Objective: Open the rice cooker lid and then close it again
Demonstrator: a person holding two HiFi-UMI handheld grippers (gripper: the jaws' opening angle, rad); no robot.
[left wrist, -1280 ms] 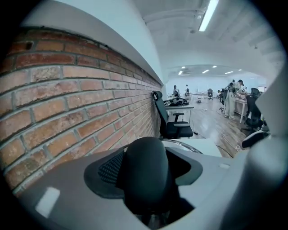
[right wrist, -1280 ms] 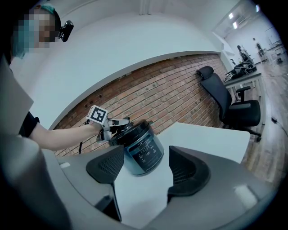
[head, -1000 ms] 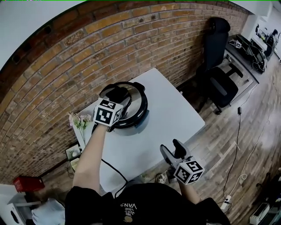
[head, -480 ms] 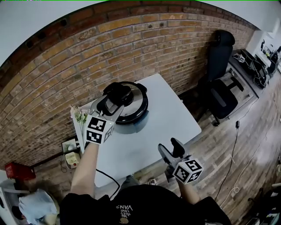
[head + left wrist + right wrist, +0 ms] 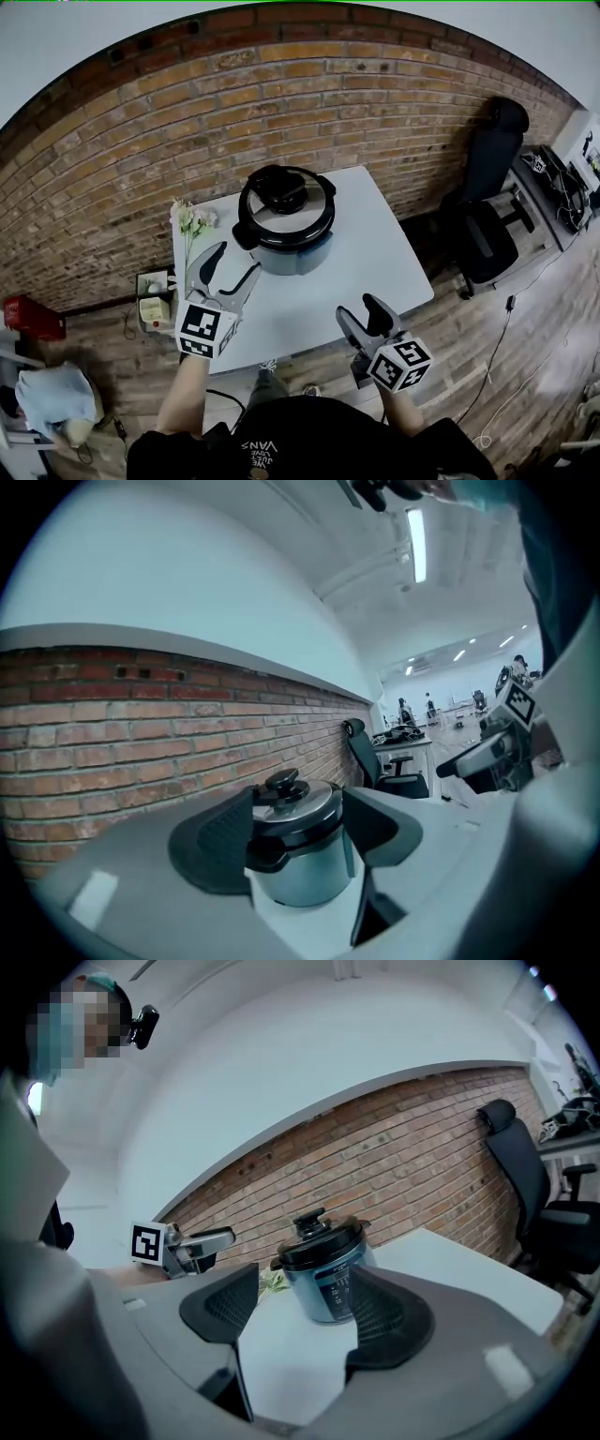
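The silver rice cooker (image 5: 284, 234) stands at the back of the white table (image 5: 375, 262), its black lid (image 5: 279, 192) down. My left gripper (image 5: 232, 267) hovers open over the table's near left part, apart from the cooker and holding nothing. In the left gripper view the cooker (image 5: 300, 869) shows beyond the spread jaws of the left gripper (image 5: 298, 832). My right gripper (image 5: 359, 311) is open and empty at the table's front edge. From the right gripper view, the cooker (image 5: 323, 1274) sits well beyond the right gripper (image 5: 305, 1312), and the left gripper (image 5: 202, 1241) appears at the left.
A small bunch of flowers (image 5: 192, 220) lies at the table's back left corner, beside the cooker. A brick wall (image 5: 187, 103) runs behind the table. A black office chair (image 5: 487, 187) stands to the right. A red box (image 5: 33, 317) and a small device (image 5: 155, 307) sit on the floor at the left.
My left gripper has drawn back from the cooker's lid to the near left side of the table, still open. The right gripper has stayed near the front edge.
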